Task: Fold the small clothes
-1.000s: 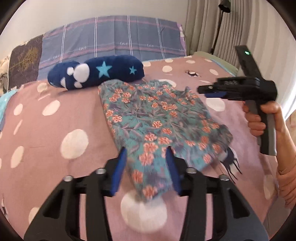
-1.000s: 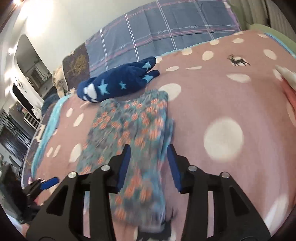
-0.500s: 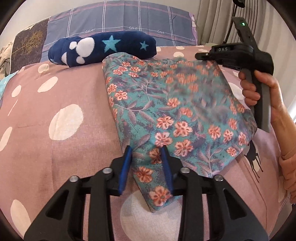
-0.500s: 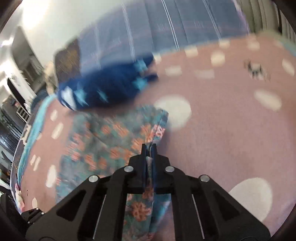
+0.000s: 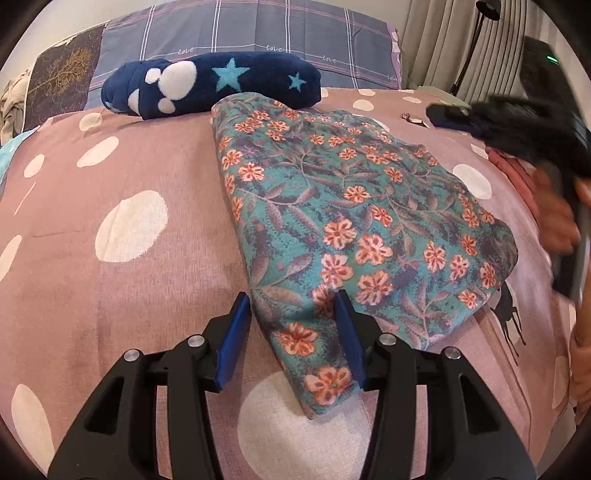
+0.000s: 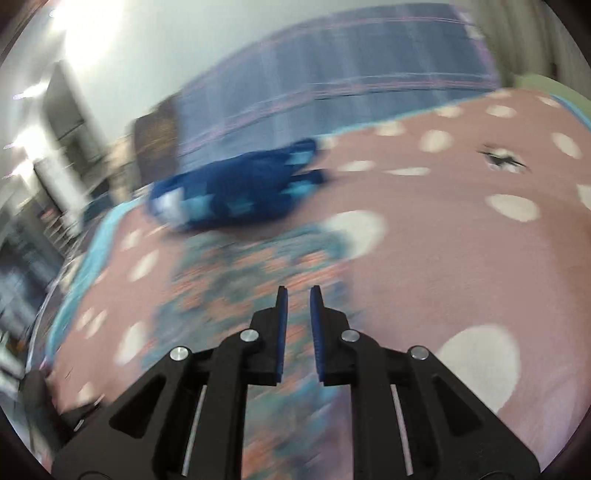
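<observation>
A teal garment with orange flowers point(image 5: 351, 218) lies folded on the pink dotted bedspread point(image 5: 122, 184). My left gripper point(image 5: 293, 306) is open, its blue pads either side of the garment's near corner. My right gripper point(image 6: 295, 295) is slightly open and holds nothing, raised above the garment point(image 6: 240, 280), which is blurred in the right wrist view. The right gripper also shows in the left wrist view point(image 5: 447, 118), blurred, above the garment's right side.
A rolled navy blanket with stars and paw prints point(image 5: 210, 86) lies behind the garment. A plaid pillow point(image 5: 258, 33) and a dark pillow point(image 5: 62, 70) stand at the bed's head. Curtains point(image 5: 461, 40) hang at the right.
My right gripper was shut on the garment's edge, and has let go and lifted away. My left gripper has opened wider around the near corner. The garment now lies flat.
</observation>
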A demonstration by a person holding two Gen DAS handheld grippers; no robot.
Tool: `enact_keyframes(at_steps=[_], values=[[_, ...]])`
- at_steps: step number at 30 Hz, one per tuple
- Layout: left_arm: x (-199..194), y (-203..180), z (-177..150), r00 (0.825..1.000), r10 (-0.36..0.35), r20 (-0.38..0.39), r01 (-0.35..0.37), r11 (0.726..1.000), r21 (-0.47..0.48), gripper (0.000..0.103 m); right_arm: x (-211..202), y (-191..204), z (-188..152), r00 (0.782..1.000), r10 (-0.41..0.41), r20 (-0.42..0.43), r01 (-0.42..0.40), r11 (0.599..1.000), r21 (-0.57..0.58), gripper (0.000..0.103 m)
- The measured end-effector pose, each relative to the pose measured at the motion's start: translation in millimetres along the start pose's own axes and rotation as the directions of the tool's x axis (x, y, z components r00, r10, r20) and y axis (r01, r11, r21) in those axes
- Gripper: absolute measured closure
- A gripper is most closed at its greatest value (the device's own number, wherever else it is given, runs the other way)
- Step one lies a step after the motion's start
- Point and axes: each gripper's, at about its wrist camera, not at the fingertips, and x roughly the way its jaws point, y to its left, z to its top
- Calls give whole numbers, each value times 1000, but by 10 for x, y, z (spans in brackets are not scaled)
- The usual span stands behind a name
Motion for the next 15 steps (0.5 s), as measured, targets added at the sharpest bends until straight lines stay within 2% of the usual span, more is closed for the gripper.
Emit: enact_keyframes(at_steps=[2, 3, 4, 5, 6, 7, 9, 12, 15], values=[[-6, -2, -9, 1000, 4, 2, -4, 1000, -1, 53, -62, 234, -167, 996, 78, -31, -80, 994, -70, 86], [-4, -5, -10, 1000, 7, 3, -7, 1000, 1, 53, -66, 298, -256, 992, 110, -57, -115, 990, -87, 77], [-7, -12, -15, 1000, 9, 4, -9, 1000, 5, 52, 3, 340, -385, 986, 133, -100, -143, 985, -99, 74], [-7, -20, -20, 1000, 8, 4, -8, 1000, 9, 51, 84, 344, -482, 985, 112, -131, -127, 986, -111, 76], [-4, -26, -23, 1000, 11, 3, -11, 1000, 14, 50, 200, 332, -565, 985, 46, -163, -67, 990, -128, 88], [-3, -30, -26, 1000, 15, 4, -15, 1000, 18, 50, 344, 306, -687, 981, -38, -188, 7, 987, -162, 89], [-8, -21, -29, 1000, 13, 5, -13, 1000, 17, 50, 327, 370, -743, 987, -62, -146, 30, 978, -208, 89], [-10, -5, -30, 1000, 5, 7, -5, 1000, 8, 50, 263, 550, -693, 981, -131, -144, 90, 961, -261, 87], [-8, -9, -30, 1000, 6, 8, -6, 1000, 8, 50, 188, 668, -585, 985, -109, -131, 69, 958, -280, 86]])
